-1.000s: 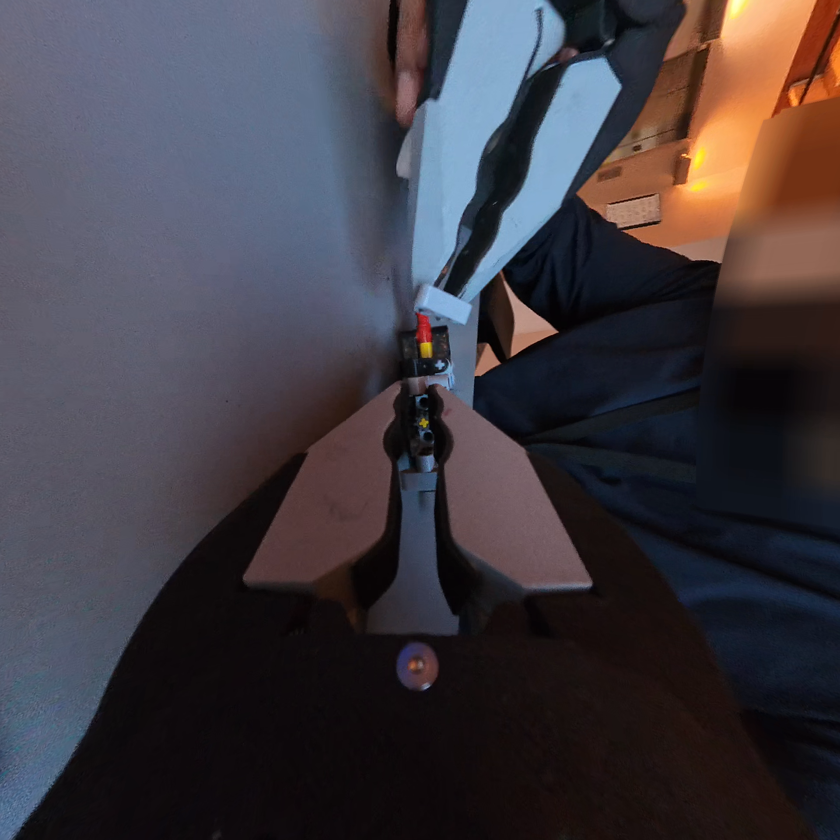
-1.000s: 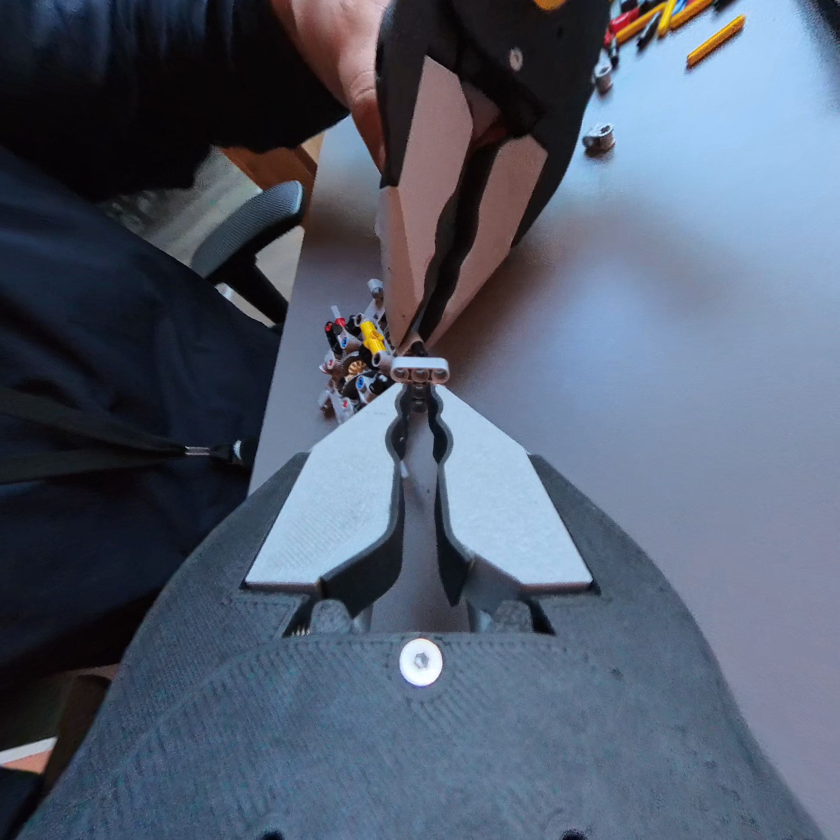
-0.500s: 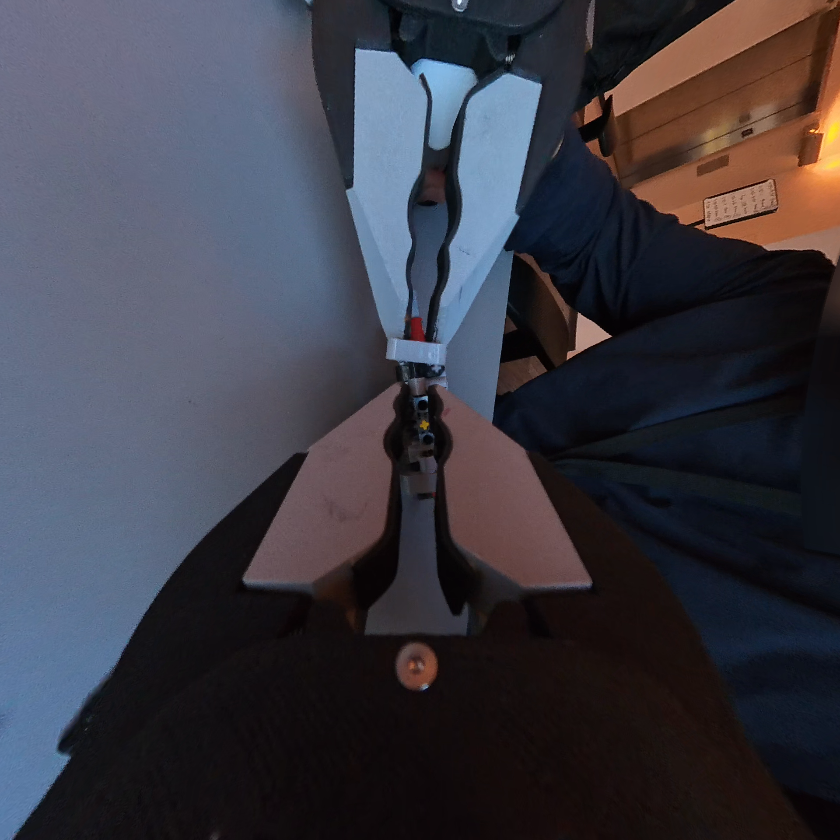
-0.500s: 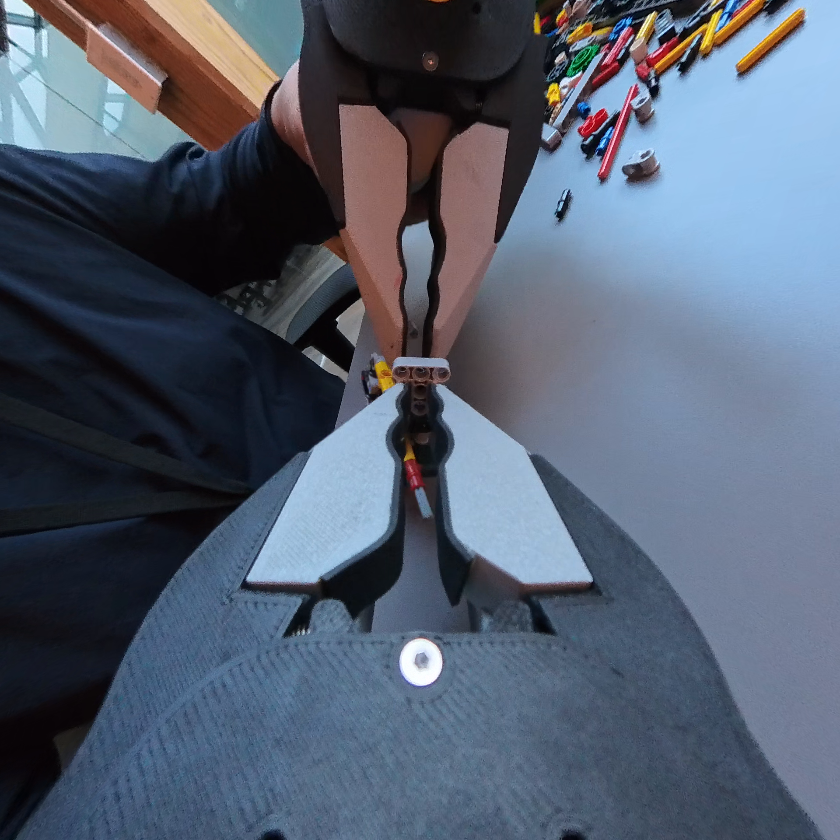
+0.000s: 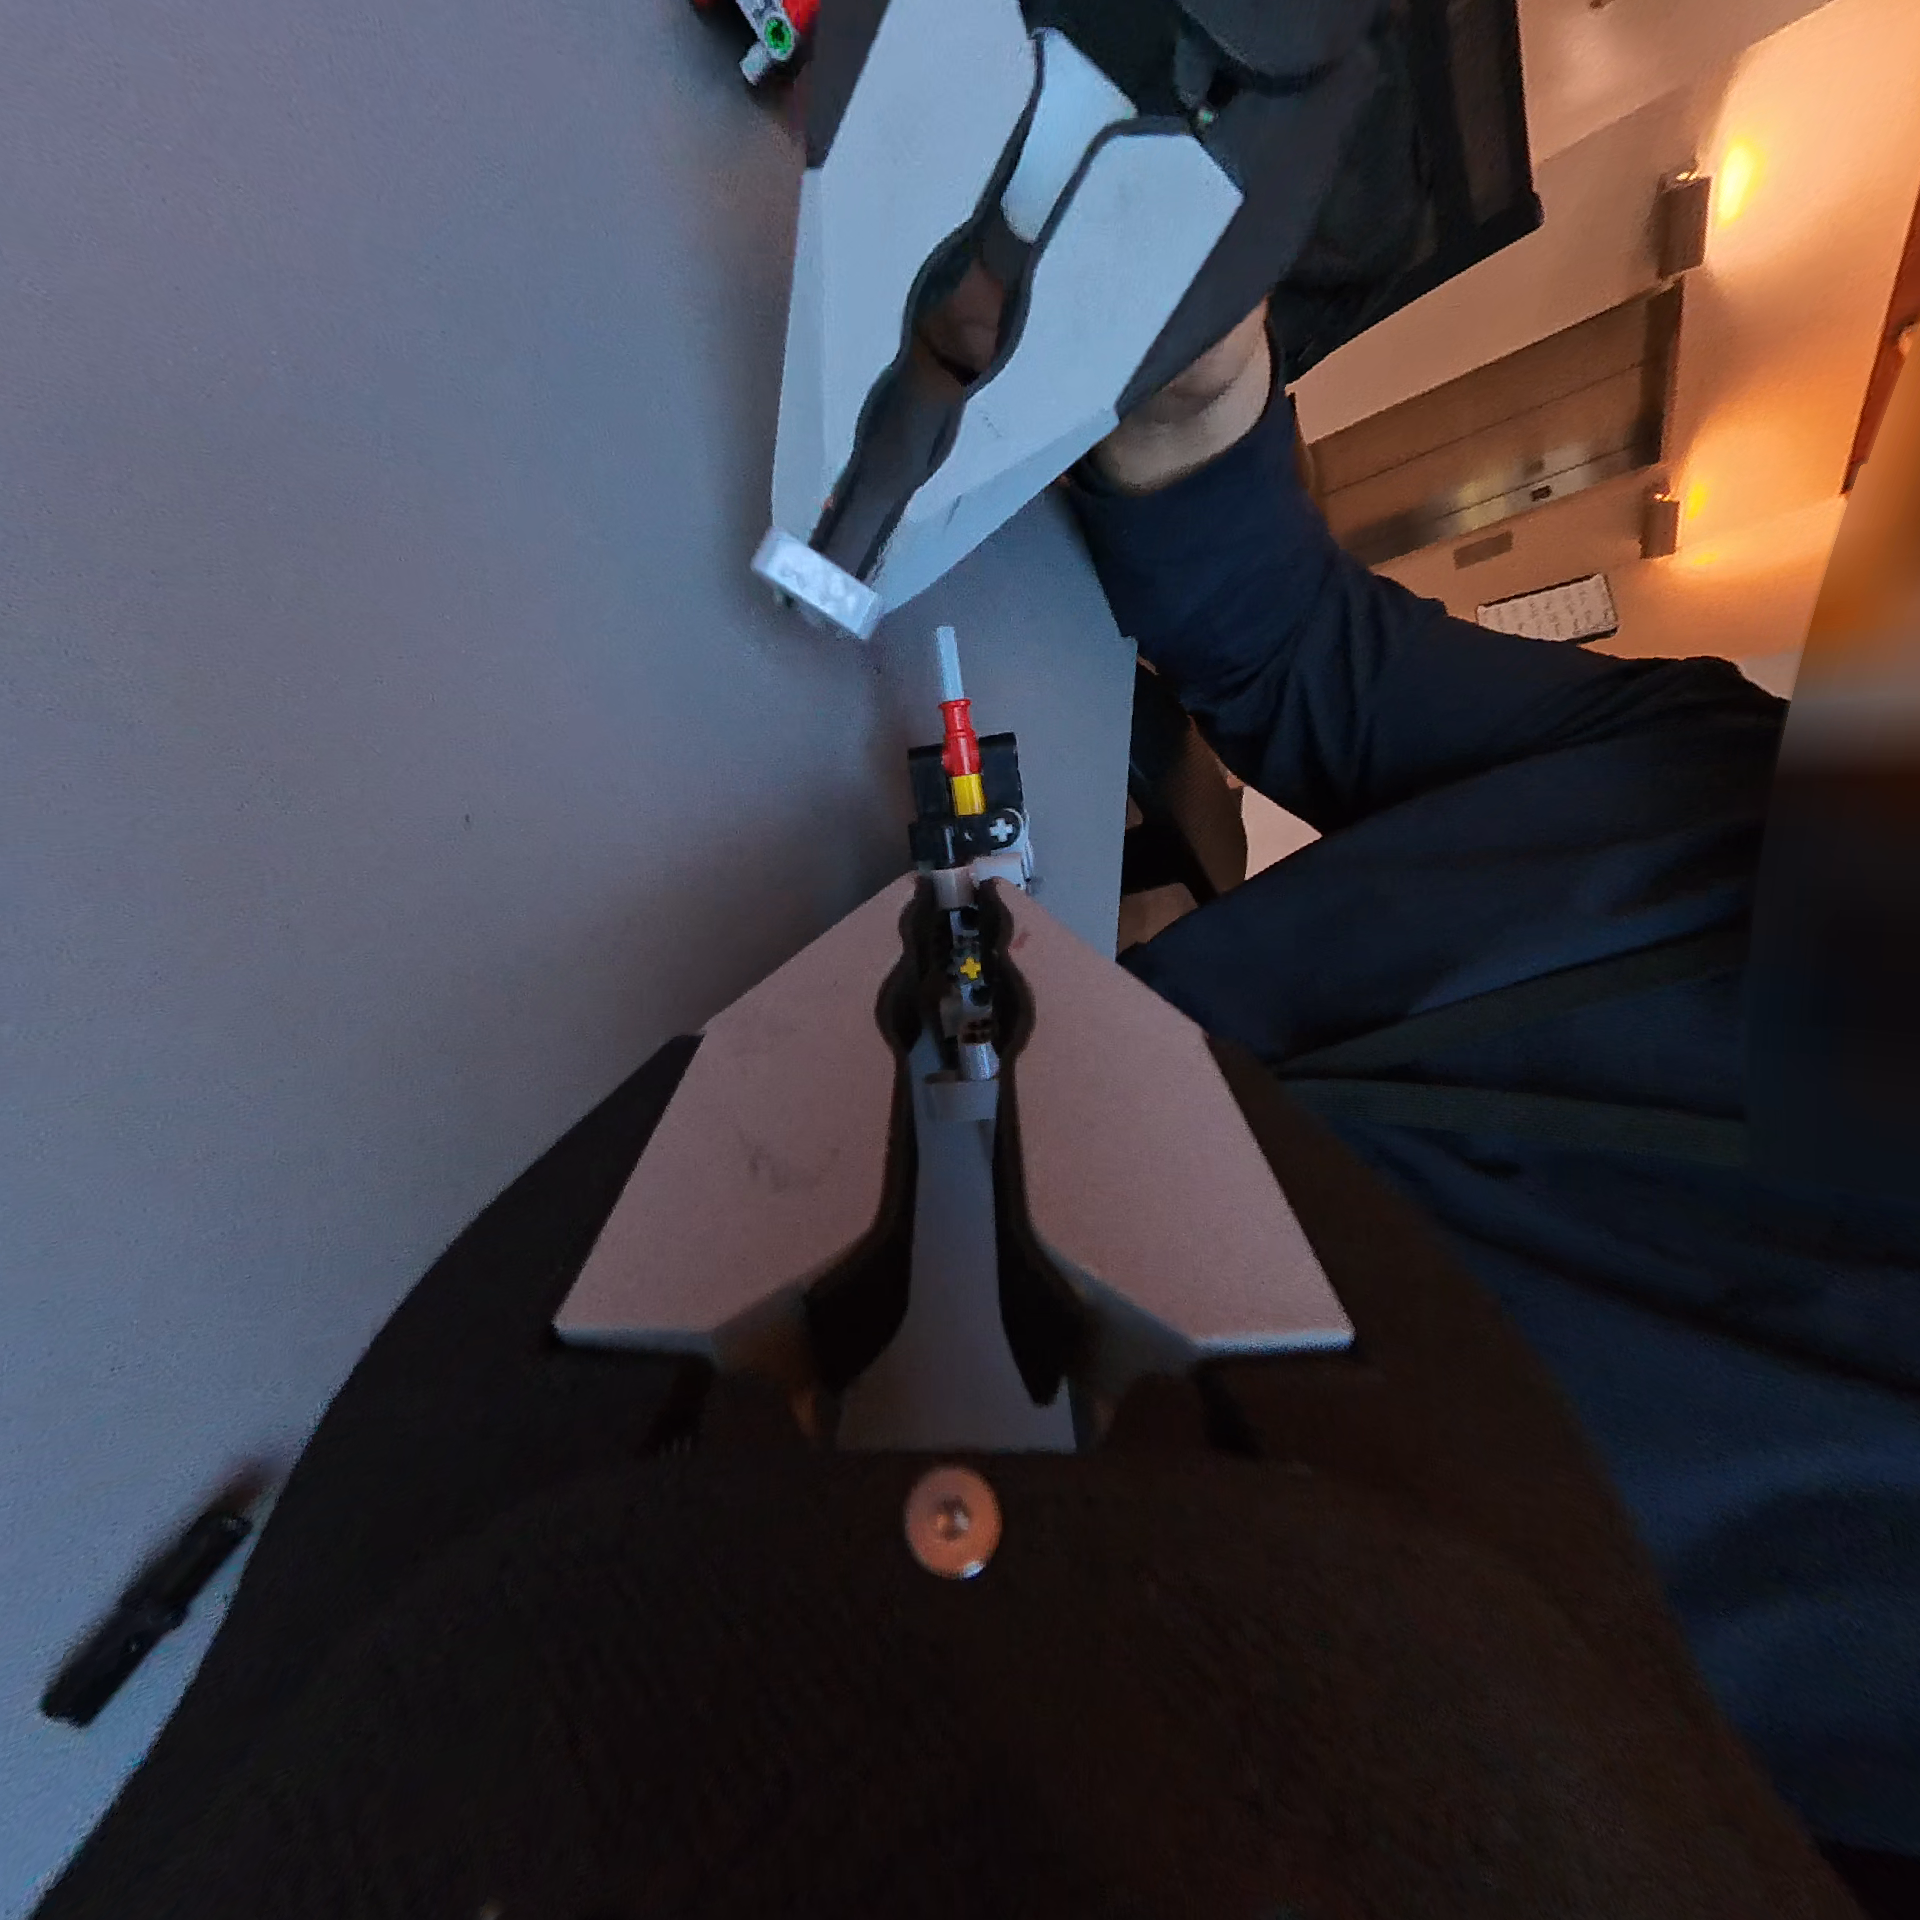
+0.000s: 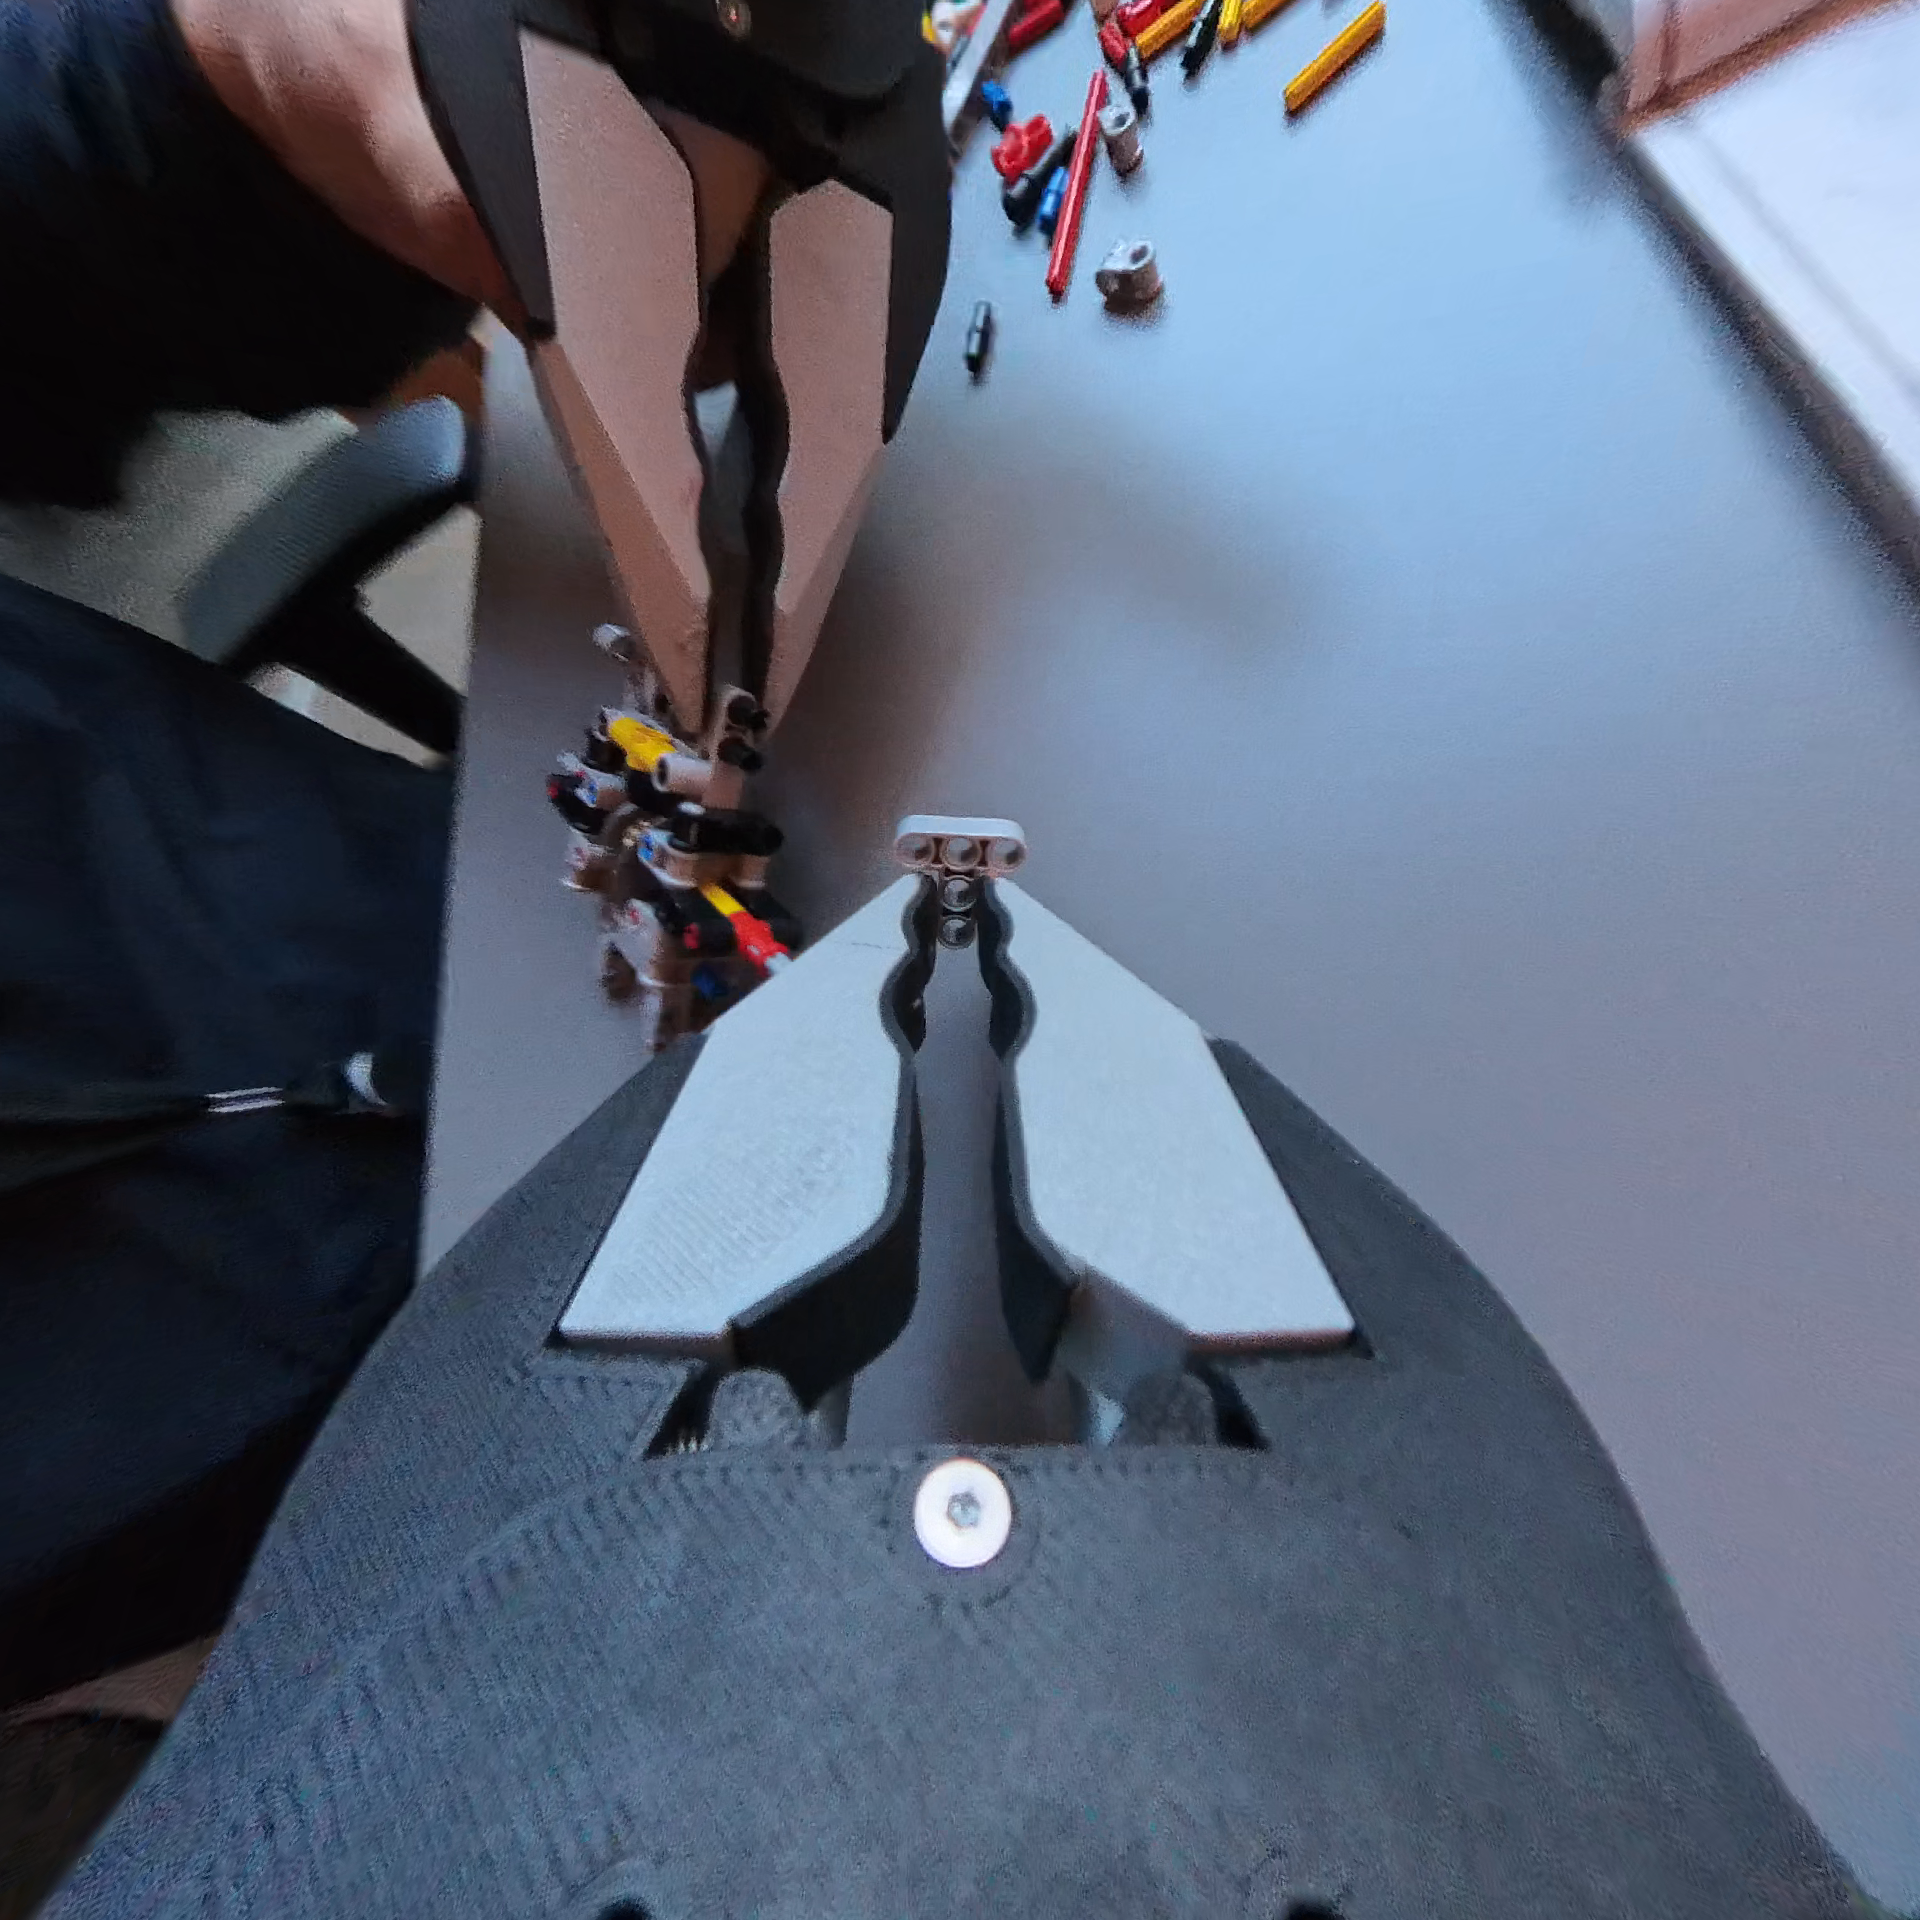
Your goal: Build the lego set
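Assembly [image 5: 966, 831] of small plastic bricks clamped in left gripper [image 5: 961, 883] at table edge [image 5: 1122, 727]; right gripper [image 6: 958, 883] pinches grey T-beam [image 6: 958, 844] stem. Light, rigid, probably snap-fit fragile.

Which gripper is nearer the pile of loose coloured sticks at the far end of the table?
Left. The left gripper reaches in from beside the coloured sticks, its body close to them. The right gripper, shut on a grey T-shaped beam, sits farther back.

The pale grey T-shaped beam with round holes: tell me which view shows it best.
The right wrist view: the T-shaped beam sits sharp and centred, holes facing the camera, its stem clamped in the right gripper jaws. The left wrist view shows it only edge-on and blurred at that gripper's tips.
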### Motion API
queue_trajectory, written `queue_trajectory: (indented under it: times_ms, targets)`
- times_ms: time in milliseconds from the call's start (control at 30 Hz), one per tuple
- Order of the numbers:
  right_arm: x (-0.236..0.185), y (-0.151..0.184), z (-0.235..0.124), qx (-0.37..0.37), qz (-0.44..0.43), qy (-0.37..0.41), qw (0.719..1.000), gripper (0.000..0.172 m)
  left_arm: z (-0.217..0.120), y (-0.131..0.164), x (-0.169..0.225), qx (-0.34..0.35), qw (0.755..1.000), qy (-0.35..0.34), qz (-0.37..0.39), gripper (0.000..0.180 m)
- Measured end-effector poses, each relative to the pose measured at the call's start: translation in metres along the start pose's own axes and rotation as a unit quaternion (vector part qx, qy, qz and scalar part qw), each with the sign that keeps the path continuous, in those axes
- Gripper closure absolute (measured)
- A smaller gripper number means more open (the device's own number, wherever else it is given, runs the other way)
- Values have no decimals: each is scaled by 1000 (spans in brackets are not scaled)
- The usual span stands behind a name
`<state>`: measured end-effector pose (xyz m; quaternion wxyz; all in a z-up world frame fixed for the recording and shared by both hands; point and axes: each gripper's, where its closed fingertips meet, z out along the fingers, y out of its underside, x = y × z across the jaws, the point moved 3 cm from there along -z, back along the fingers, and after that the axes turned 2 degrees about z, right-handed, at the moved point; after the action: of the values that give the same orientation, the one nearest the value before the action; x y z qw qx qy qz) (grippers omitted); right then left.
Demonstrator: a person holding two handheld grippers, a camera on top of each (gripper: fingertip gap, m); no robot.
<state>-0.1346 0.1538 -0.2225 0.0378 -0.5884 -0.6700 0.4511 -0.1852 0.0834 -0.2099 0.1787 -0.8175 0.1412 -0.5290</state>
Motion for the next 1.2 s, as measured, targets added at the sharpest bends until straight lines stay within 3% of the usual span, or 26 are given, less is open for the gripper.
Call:
queue_trajectory:
  times_ms: [133,300,533,600,667,767,867,1000,1200]
  targets:
    - [9,10,-2,-70,-76,114,988,168,-4,3,4,5,1000,-4,7,175]
    - [9,15,-3,-103,-87,147,980,165,-5,6,6,6,1000,-9,6,175]
    - [10,11,-11,-95,-117,188,971,154,-7,3,14,-1,999,-34,24,175]
    - [-1,-1,-18,-45,-124,157,979,151,-9,3,18,0,998,-44,33,175]
    - [-35,-14,-20,18,-134,44,990,150,-10,4,22,-2,998,-51,45,175]
    - [-68,-14,-14,24,-140,-73,987,149,-9,4,29,-5,996,-57,65,176]
    - [-73,-6,1,-9,-150,-83,985,148,-7,5,35,-10,994,-69,84,175]
    - [-80,-10,15,-6,-155,-81,985,131,-7,4,42,-15,988,-97,118,175]
    - [-82,-7,23,-19,-136,-88,987,147,-1,2,53,-33,976,-139,162,176]
